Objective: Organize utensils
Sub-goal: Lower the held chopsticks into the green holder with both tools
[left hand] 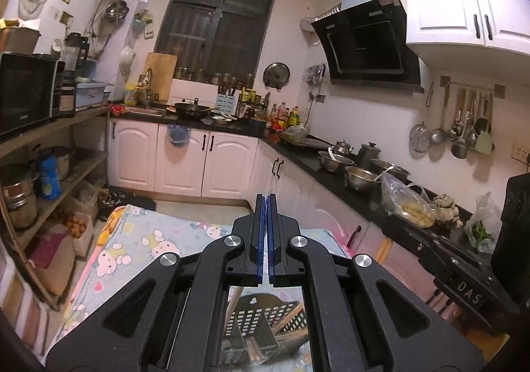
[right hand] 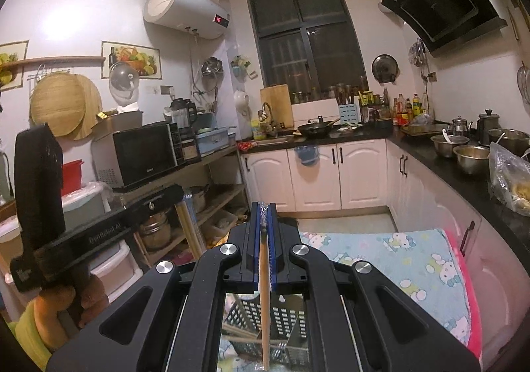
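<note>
Right wrist view: right gripper (right hand: 264, 216) at centre frame, blue pads clenched on a wooden chopstick (right hand: 264, 289). Chopstick pinched at its upper end between the pads, with a scrap of clear wrapper at the tip; shaft running straight down the centre of the frame, through the gap between the linkage arms, lower end near the bottom edge. Grey perforated utensil basket (right hand: 281, 322) visible below through that gap, more sticks lying in it; contact between held chopstick and basket not determinable. Cartoon-cat print cloth (right hand: 414, 259) under the basket, lower right of frame. Left gripper body at left edge, held by a hand in an orange glove (right hand: 63, 309).

Left wrist view: left gripper (left hand: 267, 206) at centre frame, blue pads pressed together, nothing visible between them. Same grey perforated basket (left hand: 265, 319) seen below through the linkage gap at bottom centre, wooden sticks (left hand: 291, 315) slanting across it. Print cloth (left hand: 149, 239) spreading to lower left. Other gripper's black body at lower right edge. Kitchen counter (left hand: 331, 169) with steel bowls in right half of frame, well apart from both claws.
</note>
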Demonstrator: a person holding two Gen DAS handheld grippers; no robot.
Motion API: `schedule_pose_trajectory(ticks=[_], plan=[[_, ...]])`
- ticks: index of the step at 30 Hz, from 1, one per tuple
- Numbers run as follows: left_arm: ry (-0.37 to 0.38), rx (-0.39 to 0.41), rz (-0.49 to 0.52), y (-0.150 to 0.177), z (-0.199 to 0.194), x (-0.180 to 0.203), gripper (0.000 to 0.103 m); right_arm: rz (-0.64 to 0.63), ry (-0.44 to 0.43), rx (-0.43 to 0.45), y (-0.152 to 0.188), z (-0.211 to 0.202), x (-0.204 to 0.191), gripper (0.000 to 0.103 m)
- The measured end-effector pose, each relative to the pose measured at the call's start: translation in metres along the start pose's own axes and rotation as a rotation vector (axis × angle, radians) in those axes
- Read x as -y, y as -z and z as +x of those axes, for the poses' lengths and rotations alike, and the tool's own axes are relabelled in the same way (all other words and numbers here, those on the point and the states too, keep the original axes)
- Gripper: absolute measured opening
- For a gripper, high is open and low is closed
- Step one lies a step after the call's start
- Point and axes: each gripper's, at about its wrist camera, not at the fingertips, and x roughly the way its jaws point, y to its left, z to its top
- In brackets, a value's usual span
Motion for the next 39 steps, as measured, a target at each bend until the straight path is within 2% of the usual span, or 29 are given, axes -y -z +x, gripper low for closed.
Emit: schedule_pose_trajectory(ticks=[8,19,24,32,39], plan=[[-0.018,-0.005,-0.028,0.012,0.021,-0.012,0.000,0.018,0.023,-0.002,-0.003,0.033,0.008,0.004],[-0.028,-0.040,-0.080,0.035,0.044,-0.029,0.000,0.033,0.030,-0.014,0.011,0.071,0.017,0.004],[-0.022,-0.061,-0.100,0.046,0.051,-0.034,0.000,0.016,0.061,-0.023,0.023,0.085,0.018,0.004],[-0.017,-0.098,-0.120,0.061,0.058,-0.040,0.000,0.006,0.060,-0.038,0.047,0.103,0.018,0.004],[-0.024,-0.122,-0.125,0.071,0.063,-0.043,0.000,-0.043,0.100,-0.038,0.074,0.107,0.011,0.004]])
